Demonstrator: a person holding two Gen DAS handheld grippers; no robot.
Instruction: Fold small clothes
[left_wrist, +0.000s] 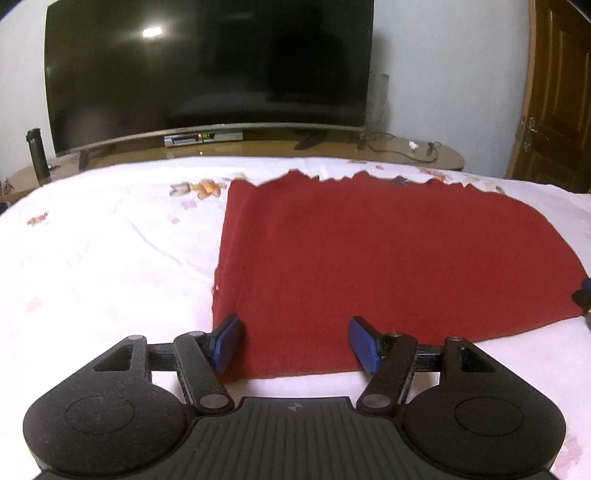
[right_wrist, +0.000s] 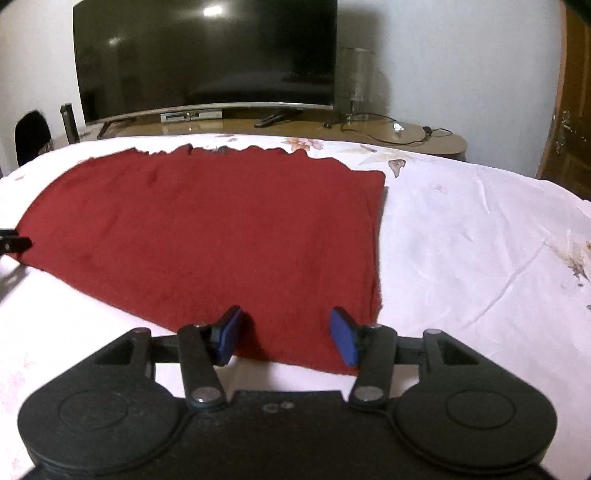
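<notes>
The left gripper (left_wrist: 296, 345) and right gripper (right_wrist: 288, 336), each with blue pads spread apart, hover at the near corners of a dark red knitted cloth (left_wrist: 388, 266) lying flat on the white flowered bed sheet (left_wrist: 103, 266). Beyond stands a large black television (left_wrist: 207, 70) on a wooden worktop (right_wrist: 424, 138).

Red cloth's (left_wrist: 388, 258) far edge blurred; other tongs (left_wrist: 583, 295) cut off at frame edge.
</notes>
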